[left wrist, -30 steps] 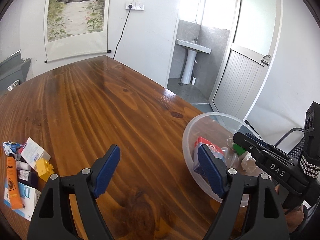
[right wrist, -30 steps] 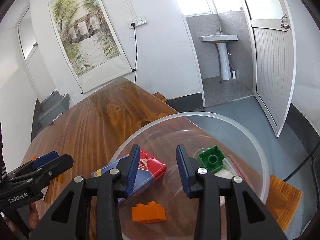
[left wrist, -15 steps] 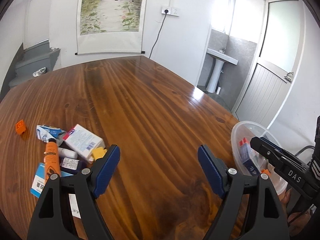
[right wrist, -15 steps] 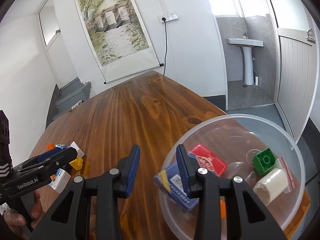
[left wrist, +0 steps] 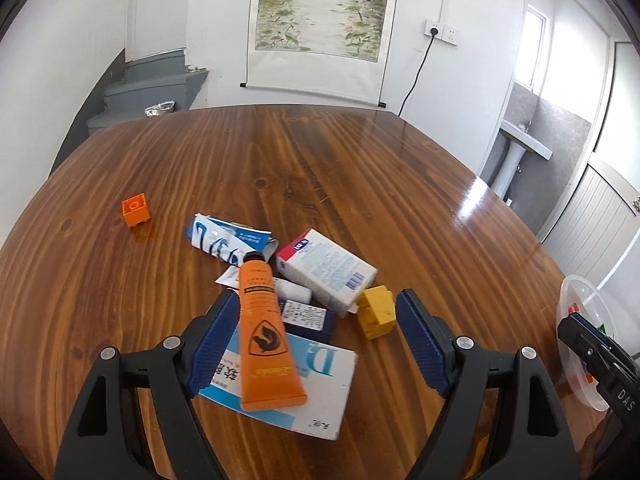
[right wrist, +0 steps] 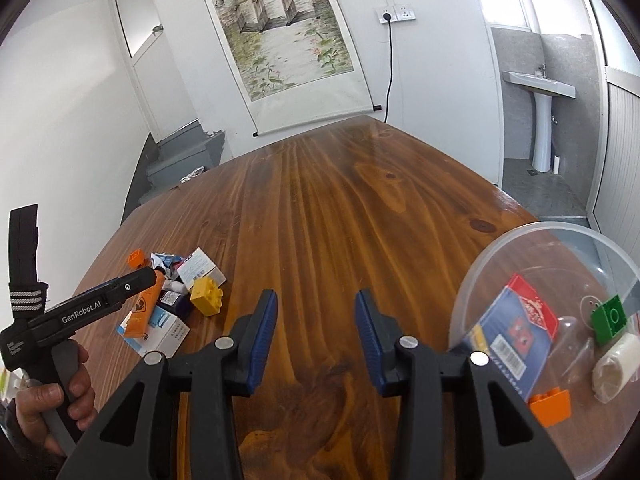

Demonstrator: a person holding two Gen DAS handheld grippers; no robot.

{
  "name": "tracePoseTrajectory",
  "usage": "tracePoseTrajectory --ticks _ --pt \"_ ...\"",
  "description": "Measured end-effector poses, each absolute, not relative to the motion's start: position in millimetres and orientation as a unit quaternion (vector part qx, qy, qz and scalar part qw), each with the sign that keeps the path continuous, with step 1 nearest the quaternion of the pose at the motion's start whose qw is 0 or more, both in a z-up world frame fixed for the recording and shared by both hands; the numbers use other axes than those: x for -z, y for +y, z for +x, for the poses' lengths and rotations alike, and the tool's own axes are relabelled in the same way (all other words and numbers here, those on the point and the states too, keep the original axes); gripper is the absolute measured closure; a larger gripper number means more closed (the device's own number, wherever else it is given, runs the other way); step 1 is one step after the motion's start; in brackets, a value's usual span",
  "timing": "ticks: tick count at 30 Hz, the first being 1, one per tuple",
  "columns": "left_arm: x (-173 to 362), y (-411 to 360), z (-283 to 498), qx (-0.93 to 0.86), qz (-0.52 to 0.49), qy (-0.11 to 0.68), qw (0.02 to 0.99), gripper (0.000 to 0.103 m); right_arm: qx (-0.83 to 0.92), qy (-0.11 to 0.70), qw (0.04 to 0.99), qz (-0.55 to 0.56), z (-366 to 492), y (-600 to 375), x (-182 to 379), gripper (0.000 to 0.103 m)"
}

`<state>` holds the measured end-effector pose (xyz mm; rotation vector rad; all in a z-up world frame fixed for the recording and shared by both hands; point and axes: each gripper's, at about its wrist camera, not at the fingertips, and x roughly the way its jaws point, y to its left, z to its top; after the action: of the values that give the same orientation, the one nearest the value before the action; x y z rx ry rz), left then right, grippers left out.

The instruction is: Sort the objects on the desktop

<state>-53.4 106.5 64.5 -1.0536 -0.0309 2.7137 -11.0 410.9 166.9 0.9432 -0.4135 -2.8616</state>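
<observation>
My left gripper (left wrist: 316, 320) stands open just above a pile on the wooden table (left wrist: 360, 184). Between its fingers lie an orange tube (left wrist: 264, 336), a small dark blue box (left wrist: 308, 318) and a blue-white box (left wrist: 320, 384). A yellow brick (left wrist: 378, 312) sits by the right finger, with a white box (left wrist: 326, 270) behind it. An orange brick (left wrist: 136, 210) lies apart at far left. My right gripper (right wrist: 316, 304) hangs over bare wood left of the clear bowl (right wrist: 540, 232); its jaws are opening with nothing between them.
The bowl holds a blue-red card box (right wrist: 516, 336), a green brick (right wrist: 610, 318), an orange brick (right wrist: 552, 404) and a white roll (right wrist: 616, 364). A crumpled blue-white tube (left wrist: 224, 238) tops the pile. A hand (right wrist: 60, 392) grips the left tool.
Both grippers swung left. The left one went from beside the bowl to over the pile. The right one left the bowl for bare table, and its jaws stand wider.
</observation>
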Motion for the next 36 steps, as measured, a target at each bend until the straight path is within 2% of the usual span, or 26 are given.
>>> tracePoseTrajectory --ticks 15,26,30,36 --pt "-29.4 84.0 -80.6 -0.913 -0.400 -0.005 0.075 0.020 0.931 -0.118 0.094 0.333 -26.8 374.3 -159.1 0.059" --pt "-21.0 72.9 -88.7 -0.909 -0.410 -0.019 0.071 0.049 0.923 -0.102 0.125 0.350 -42.5 353.0 -156.7 0.059" --pt "-22.4 65.4 -88.3 -0.910 -0.408 -0.034 0.072 0.071 0.919 -0.084 0.147 0.357 -53.5 337.3 -158.9 0.059" --pt "-28.2 56.8 -82.4 -0.913 -0.399 -0.049 0.075 0.071 0.910 -0.070 0.172 0.371 -73.2 317.8 -156.2 0.059"
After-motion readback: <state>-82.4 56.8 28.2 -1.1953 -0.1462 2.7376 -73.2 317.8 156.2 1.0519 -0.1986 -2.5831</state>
